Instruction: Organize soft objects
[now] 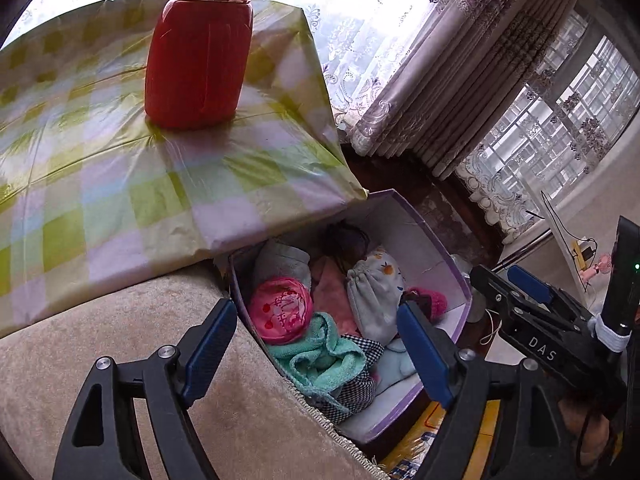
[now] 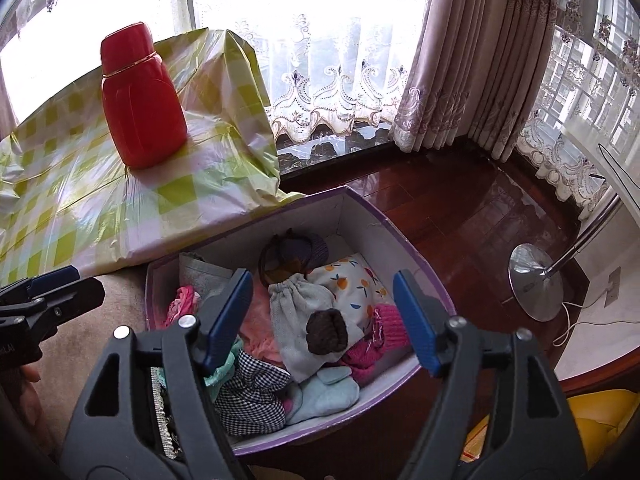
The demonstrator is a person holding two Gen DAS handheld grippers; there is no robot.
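Right wrist view: both tongs, right tongs and left tongs, hang spread and empty above the purple box of soft clothes.

Box open on top, free entry from above; soft items fill its floor. Checked table edge overhangs box left side; red flask stands there.

red flask, checked cloth, curtains
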